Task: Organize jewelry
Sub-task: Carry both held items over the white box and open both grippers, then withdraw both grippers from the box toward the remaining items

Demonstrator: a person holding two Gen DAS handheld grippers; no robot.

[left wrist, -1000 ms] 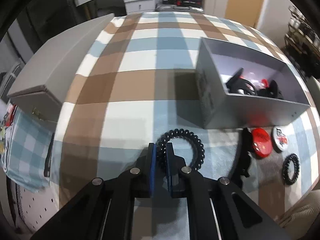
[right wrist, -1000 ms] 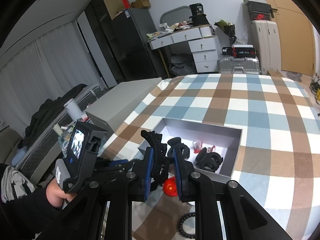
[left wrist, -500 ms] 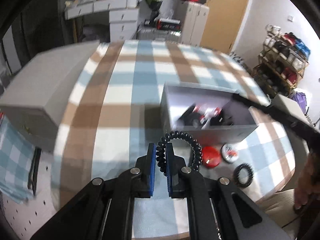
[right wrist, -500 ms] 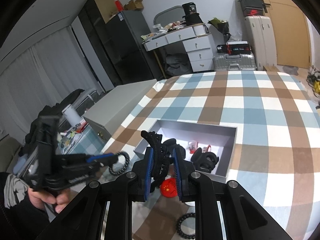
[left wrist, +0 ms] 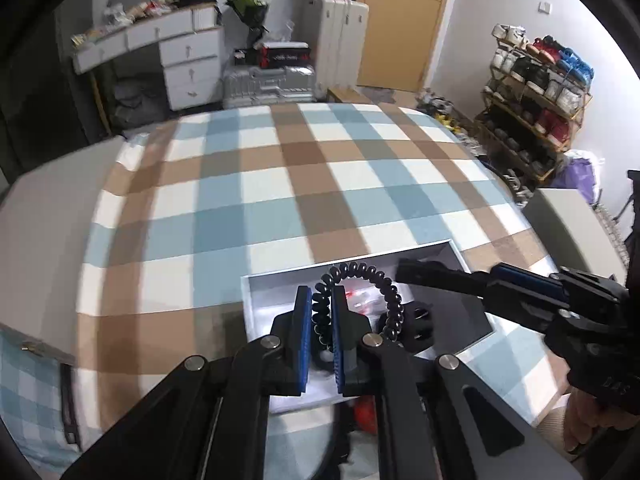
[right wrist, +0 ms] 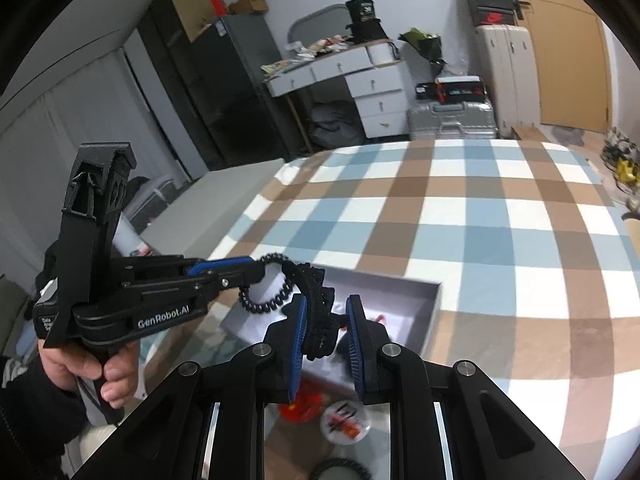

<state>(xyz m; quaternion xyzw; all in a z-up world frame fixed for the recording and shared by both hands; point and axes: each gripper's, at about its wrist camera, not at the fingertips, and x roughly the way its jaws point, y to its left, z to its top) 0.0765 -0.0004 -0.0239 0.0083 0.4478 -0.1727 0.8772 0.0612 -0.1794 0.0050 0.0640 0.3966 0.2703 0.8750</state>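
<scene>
The left gripper [left wrist: 321, 308] is clamped on a black coiled hair tie [left wrist: 360, 280], whose loop hangs in the air over the open grey box [left wrist: 256, 312]. The right gripper [right wrist: 326, 322] pinches a black toothed hair clip [right wrist: 316, 304], its curved end sticking up past the blue pads, also above the box. In the right wrist view the left gripper [right wrist: 256, 270] reaches in from the left, held by a hand [right wrist: 92, 364] in a dark sleeve. Inside the box lie a black claw clip [left wrist: 420, 324] and some small red and clear pieces, too blurred to name. On the cloth in front of the box sit a red round badge [right wrist: 304, 406], a white badge with a red and black print [right wrist: 346, 422] and another black coiled tie [right wrist: 340, 470]. All of this rests on a blue, brown and white checked blanket [left wrist: 280, 200], with a plain grey box lid [left wrist: 44, 216] at its left side. Beyond stand a white desk with drawers [left wrist: 188, 60], a silver suitcase [left wrist: 268, 84], a white suitcase [left wrist: 340, 44], a wooden door [left wrist: 408, 24] and a shoe rack [left wrist: 532, 100] against the wall.
</scene>
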